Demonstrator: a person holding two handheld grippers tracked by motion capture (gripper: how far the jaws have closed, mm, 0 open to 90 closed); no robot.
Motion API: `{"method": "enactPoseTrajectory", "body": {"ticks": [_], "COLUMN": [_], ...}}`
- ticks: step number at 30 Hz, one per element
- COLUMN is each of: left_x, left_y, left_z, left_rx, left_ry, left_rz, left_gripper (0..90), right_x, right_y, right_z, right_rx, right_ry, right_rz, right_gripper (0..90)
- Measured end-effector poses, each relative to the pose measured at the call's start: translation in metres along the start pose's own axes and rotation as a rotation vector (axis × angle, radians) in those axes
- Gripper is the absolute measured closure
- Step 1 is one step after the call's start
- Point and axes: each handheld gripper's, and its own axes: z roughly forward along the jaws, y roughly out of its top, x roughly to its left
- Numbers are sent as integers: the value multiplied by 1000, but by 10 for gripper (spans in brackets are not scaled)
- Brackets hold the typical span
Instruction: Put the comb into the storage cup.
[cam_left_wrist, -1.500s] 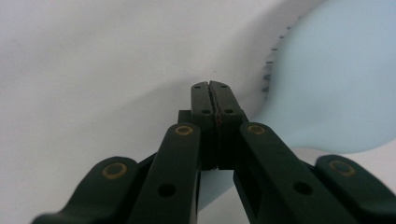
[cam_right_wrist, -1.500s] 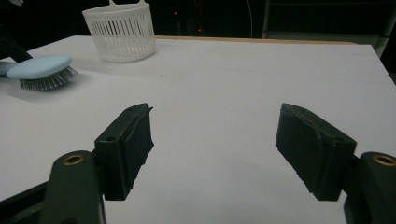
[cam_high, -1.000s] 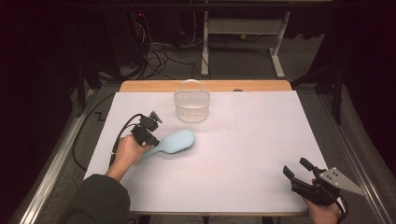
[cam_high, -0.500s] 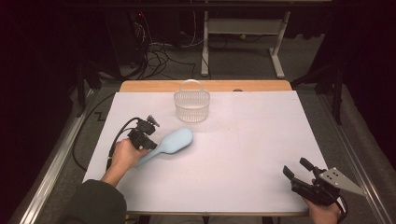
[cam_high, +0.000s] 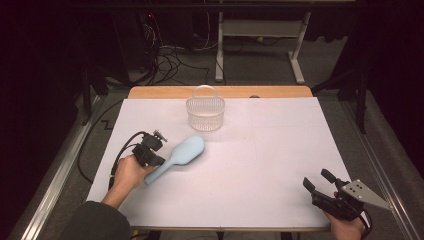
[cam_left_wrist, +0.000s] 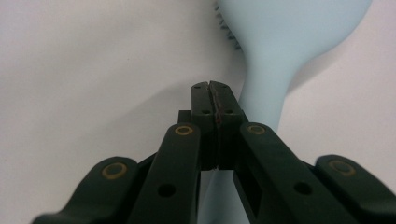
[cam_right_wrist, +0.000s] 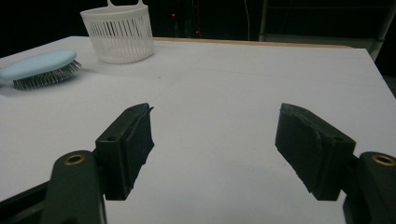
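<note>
- My left gripper (cam_high: 150, 152) sits right against the handle end of the pale blue plastic hairbrush (cam_high: 178, 156). Its jaws are pressed together with nothing between them, and in the left gripper view the closed tips (cam_left_wrist: 214, 105) lie over the left side of the handle, whether touching I cannot tell.
- The hairbrush lies bristles down on the white table sheet (cam_high: 250, 165). Its long axis runs from the handle by my left gripper up and to the right, towards the white slatted plastic basket (cam_high: 205, 113), and the brush head stops a little short of the basket.
- As I judge it, the next move depends on that line: the jaws must open and straddle the handle crosswise.
- My right gripper (cam_high: 320, 186) rests well apart from the hairbrush, at the near right corner, jaws standing open and empty; my left hand is clearly the nearer.
</note>
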Motion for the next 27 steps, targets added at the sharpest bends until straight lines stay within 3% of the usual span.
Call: {"method": "enactPoseTrajectory", "body": {"ticks": [13,19,27], "left_x": [-9,-11,-8], "left_y": [-13,-16,-21], "left_z": [-1,-3,-10], "left_rx": [-48,-66,-111], "left_ry": [-74,-82,-79], "left_rz": [-11,-25,-59], "left_gripper": [890,887,770], "right_x": [0,0,0], "right_y": [0,0,0], "right_z": [0,0,0], "right_rx": [-1,0,-1], "right_ry": [-1,0,0], "right_rz": [1,1,0], "right_gripper": [281,281,282]}}
